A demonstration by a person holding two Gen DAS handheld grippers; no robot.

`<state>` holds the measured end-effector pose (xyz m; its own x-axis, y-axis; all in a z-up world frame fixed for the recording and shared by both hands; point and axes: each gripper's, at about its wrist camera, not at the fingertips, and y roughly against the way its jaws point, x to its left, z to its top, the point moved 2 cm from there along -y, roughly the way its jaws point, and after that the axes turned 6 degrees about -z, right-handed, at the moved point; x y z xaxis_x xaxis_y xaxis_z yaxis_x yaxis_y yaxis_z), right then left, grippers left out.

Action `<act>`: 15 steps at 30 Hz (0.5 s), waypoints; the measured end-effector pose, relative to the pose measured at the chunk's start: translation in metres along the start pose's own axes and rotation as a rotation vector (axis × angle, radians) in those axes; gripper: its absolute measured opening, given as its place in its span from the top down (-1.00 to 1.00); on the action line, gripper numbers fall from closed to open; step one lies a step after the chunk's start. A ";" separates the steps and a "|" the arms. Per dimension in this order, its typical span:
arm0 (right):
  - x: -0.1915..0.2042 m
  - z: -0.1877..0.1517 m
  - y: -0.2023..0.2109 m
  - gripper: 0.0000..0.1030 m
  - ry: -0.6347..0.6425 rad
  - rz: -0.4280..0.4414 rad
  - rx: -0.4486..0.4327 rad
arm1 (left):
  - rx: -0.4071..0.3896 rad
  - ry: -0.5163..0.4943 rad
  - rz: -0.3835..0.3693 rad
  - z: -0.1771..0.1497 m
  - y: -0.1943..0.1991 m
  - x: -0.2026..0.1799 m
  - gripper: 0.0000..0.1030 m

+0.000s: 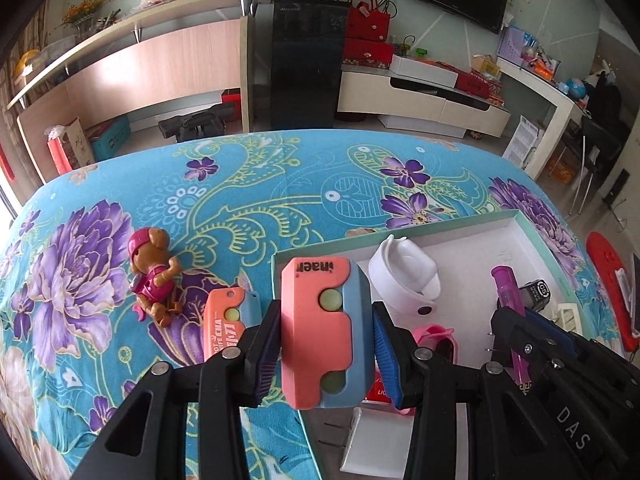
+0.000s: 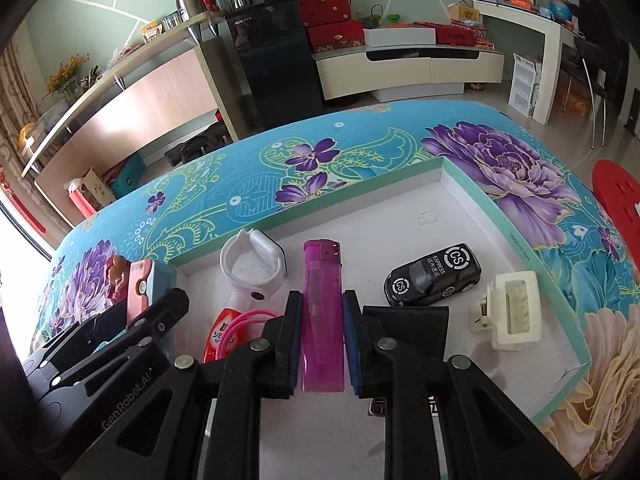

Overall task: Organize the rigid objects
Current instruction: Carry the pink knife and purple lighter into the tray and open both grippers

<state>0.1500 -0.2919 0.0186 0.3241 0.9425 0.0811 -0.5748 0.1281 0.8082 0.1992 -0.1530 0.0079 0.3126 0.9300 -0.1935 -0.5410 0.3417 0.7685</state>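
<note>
On flowered blue tablecloth (image 1: 248,184): shallow white box with mint-green rim (image 2: 472,176), holding sorted items.

Left gripper (image 1: 326,342): jaws part-way apart, pads clamped on either side of a salmon-and-blue toy block (image 1: 320,328), held upright over the box's left edge.

Right gripper (image 2: 322,334): jaws drawn close, pads pressed on a translucent magenta lighter (image 2: 322,308), metal head pointing away, above the box floor.

Inside box: white cup-shaped holder (image 2: 252,266) left of the lighter; black toy car (image 2: 434,276) to its right; cream hair claw clip (image 2: 510,312) near the right wall; pink looped cord (image 2: 244,324) beside the left pad.

Outside box, on cloth: second salmon-and-blue block (image 1: 226,326), just left of the held one; brown-and-pink toy dog figure (image 1: 154,276) further left.
</note>
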 end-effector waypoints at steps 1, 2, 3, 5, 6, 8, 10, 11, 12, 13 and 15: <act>0.000 0.000 -0.001 0.61 0.000 0.001 0.003 | 0.003 0.000 0.003 -0.001 -0.001 0.000 0.11; 0.000 -0.001 -0.002 0.61 -0.001 0.002 0.007 | 0.006 0.000 0.003 -0.001 -0.003 0.000 0.11; 0.000 -0.001 -0.003 0.61 -0.002 0.003 0.011 | 0.009 -0.001 0.003 -0.002 -0.004 0.000 0.11; 0.000 -0.002 -0.006 0.61 -0.004 0.002 0.022 | 0.014 -0.006 0.007 -0.003 -0.007 -0.001 0.11; 0.000 -0.003 -0.008 0.61 -0.004 0.000 0.027 | 0.017 -0.009 0.009 -0.003 -0.008 -0.002 0.11; -0.001 -0.004 -0.010 0.61 -0.004 -0.004 0.036 | 0.024 -0.013 0.014 -0.005 -0.011 -0.004 0.11; -0.001 -0.004 -0.012 0.61 -0.005 -0.006 0.045 | 0.033 -0.012 0.013 -0.006 -0.015 -0.003 0.11; -0.001 -0.005 -0.013 0.61 -0.006 -0.007 0.049 | 0.038 -0.011 0.011 -0.007 -0.016 -0.003 0.11; -0.002 -0.005 -0.015 0.61 -0.006 -0.010 0.053 | 0.040 -0.011 0.010 -0.007 -0.017 -0.003 0.11; -0.002 -0.006 -0.016 0.61 -0.006 -0.013 0.058 | 0.040 -0.012 0.010 -0.008 -0.017 -0.003 0.11; -0.002 -0.007 -0.017 0.61 -0.005 -0.019 0.064 | 0.043 -0.015 0.012 -0.008 -0.019 -0.004 0.11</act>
<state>0.1544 -0.2934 0.0005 0.3379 0.9387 0.0681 -0.5194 0.1256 0.8452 0.2013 -0.1621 -0.0107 0.3184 0.9316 -0.1754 -0.5104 0.3243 0.7965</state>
